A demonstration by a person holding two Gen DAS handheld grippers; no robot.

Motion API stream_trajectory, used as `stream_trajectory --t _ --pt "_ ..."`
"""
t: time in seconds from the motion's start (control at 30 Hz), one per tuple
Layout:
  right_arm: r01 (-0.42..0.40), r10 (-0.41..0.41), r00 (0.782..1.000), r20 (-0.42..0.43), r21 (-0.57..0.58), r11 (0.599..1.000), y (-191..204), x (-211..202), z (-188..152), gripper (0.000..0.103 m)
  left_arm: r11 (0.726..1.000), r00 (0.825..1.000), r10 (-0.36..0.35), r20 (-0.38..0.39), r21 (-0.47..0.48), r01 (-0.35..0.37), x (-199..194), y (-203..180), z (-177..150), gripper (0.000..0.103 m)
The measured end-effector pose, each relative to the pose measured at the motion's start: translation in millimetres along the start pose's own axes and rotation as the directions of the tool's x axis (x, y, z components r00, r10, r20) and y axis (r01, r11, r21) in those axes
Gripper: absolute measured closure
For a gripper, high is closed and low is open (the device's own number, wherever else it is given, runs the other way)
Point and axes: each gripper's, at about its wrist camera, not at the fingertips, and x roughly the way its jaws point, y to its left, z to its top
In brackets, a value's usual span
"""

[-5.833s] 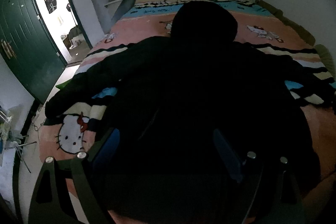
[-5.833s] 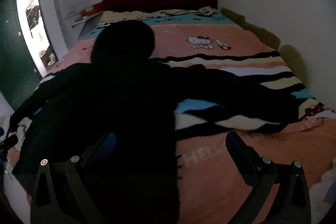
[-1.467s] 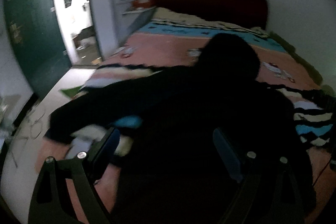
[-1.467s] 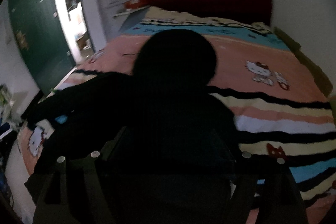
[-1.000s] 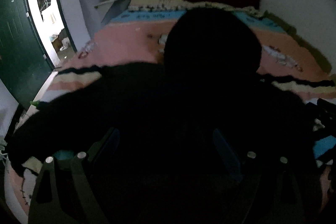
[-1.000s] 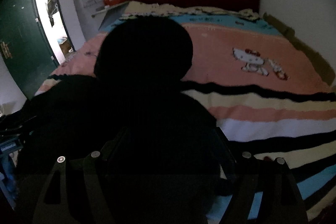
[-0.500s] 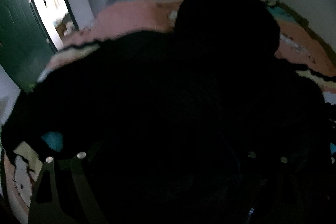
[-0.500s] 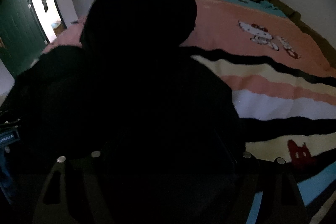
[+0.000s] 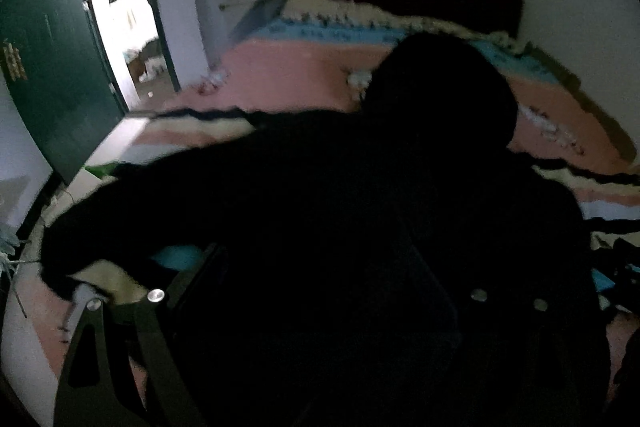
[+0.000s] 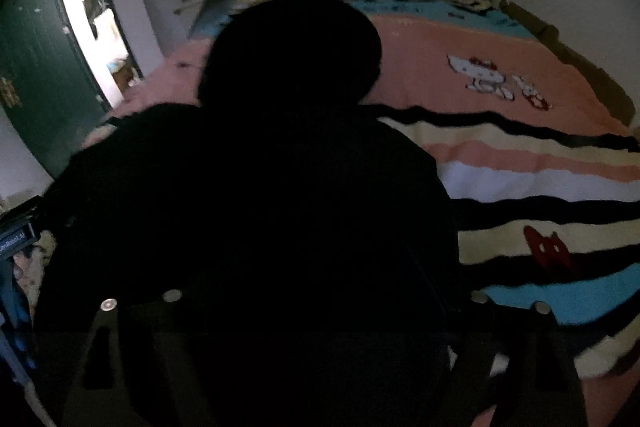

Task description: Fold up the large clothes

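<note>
Now | right gripper (image 10: 320,283) fingers just widening over black jacket (image 10: 260,187); left gripper (image 9: 316,267) fingers' spread unclear

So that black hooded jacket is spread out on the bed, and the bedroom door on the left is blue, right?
Not quite: the door is dark green, not blue, as the left wrist view shows beside the bright doorway. The rest holds: the black hooded jacket lies spread on the bed's striped blanket.
</note>
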Motion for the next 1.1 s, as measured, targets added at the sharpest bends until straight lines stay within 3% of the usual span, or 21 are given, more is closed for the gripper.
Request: stream_trajectory --t 0.2,0.33,0.5,0.67,0.83,1.0,1.1 --pt "-0.032 0.036 0.996 0.082 -0.040 0.999 29.8 -71.4 -19.1 0.013 1.000 0.999 -0.001 0.049 0.008 0.001 -60.2 26.0 -23.3 0.012" --pt "-0.047 0.053 0.990 0.131 -0.048 0.998 42.6 -109.6 -35.1 0.006 0.998 0.998 -0.049 0.032 -0.031 0.050 -81.6 55.1 -49.8 0.012" --pt "-0.051 0.056 0.991 0.124 -0.043 0.998 48.7 -133.2 -57.6 0.006 0.988 0.997 -0.076 -0.026 -0.138 0.071 -75.8 107.8 -79.1 0.012" --pt "-0.042 0.043 0.995 0.094 -0.017 0.999 42.9 -139.9 -80.0 0.006 0.954 0.996 -0.079 -0.046 -0.293 0.062 -59.9 175.1 -97.2 0.012" --pt "-0.011 0.010 0.997 0.074 0.017 1.000 34.2 -140.7 -91.9 0.006 0.870 0.992 -0.122 -0.032 -0.484 0.091 -34.9 257.9 -110.6 0.012" --pt "0.025 -0.027 0.999 0.041 0.040 0.999 25.7 -134.5 -99.6 0.006 0.749 0.990 -0.139 0.005 -0.654 0.109 -3.7 335.7 -127.1 0.014" --pt "0.050 -0.050 0.999 0.015 0.057 0.997 19.9 -127.2 -101.7 0.006 0.690 0.989 -0.149 0.014 -0.715 0.114 15.3 366.4 -133.2 0.014"
